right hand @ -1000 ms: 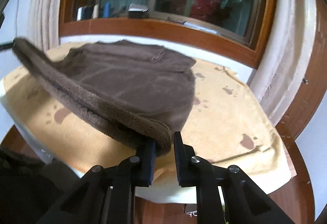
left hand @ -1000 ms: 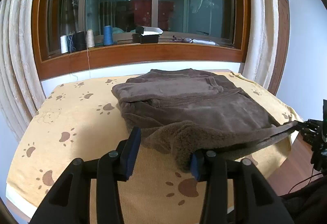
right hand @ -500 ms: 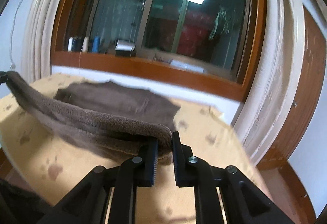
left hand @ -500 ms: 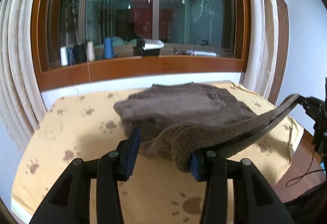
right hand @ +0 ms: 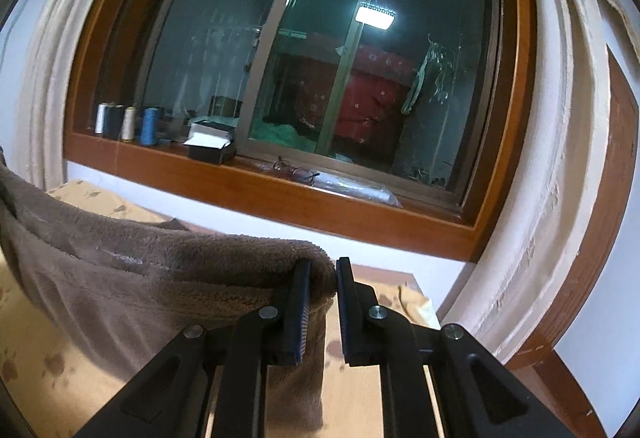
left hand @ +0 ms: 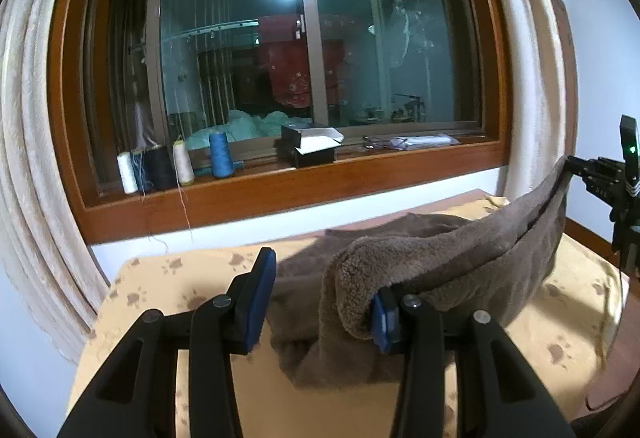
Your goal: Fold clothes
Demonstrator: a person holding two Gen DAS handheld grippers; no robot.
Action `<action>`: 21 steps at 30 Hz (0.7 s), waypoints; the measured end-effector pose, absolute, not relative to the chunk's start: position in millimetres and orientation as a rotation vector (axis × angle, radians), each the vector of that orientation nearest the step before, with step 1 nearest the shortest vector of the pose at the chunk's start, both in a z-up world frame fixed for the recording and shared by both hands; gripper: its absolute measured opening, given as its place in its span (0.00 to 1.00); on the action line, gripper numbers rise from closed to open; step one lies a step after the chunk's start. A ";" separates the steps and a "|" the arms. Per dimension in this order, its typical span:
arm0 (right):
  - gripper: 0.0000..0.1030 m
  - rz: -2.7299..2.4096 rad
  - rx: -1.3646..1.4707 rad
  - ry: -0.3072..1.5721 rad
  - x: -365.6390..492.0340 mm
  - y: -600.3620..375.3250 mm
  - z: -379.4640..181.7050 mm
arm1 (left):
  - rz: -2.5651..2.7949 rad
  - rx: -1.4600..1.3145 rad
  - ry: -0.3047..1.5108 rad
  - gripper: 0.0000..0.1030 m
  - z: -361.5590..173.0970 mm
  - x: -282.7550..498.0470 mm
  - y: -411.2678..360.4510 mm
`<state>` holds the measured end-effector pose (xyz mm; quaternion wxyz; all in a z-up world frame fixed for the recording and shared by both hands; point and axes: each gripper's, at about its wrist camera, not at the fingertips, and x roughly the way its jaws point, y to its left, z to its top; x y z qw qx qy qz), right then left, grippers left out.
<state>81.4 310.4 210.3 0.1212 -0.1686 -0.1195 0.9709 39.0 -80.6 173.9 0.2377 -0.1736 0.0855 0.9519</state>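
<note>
A brown fleece garment [left hand: 460, 250] hangs slung between my two grippers above the table, its far part still lying on the paw-print cloth. My left gripper [left hand: 320, 302] stands open; the garment's fluffy edge is draped over its right finger, and the left finger's pad [left hand: 260, 298] is apart from the cloth. My right gripper [right hand: 322, 302] is shut on the garment's other corner [right hand: 316, 266]. In the left wrist view the right gripper [left hand: 576, 168] shows at the right edge, pulling the cloth up taut.
The table wears a yellow paw-print cover [left hand: 168, 278]. Behind it runs a wooden windowsill [left hand: 280, 194] with several thread spools [left hand: 180, 166], a black box [left hand: 312, 150] and glasses [right hand: 296, 172]. Curtains [left hand: 32, 158] hang at both sides. A dark window fills the back.
Both grippers have risen and moved toward the window, lifting the garment's near edge off the table. The cloth, earlier flat, now hangs between them.
</note>
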 end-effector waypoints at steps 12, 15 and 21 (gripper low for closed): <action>0.13 2.895 -0.744 -0.119 -53.7 365.4 200.5 | 2.622 -0.621 0.173 0.45 152.5 -73.5 -55.6; 0.14 2.963 -0.943 -0.045 -71.1 362.6 162.9 | 2.615 -0.631 0.165 0.45 146.7 -79.4 -55.4; 0.33 3.089 -1.236 0.167 -100.8 349.8 110.9 | 2.614 -0.667 0.143 0.45 137.5 -83.5 -61.1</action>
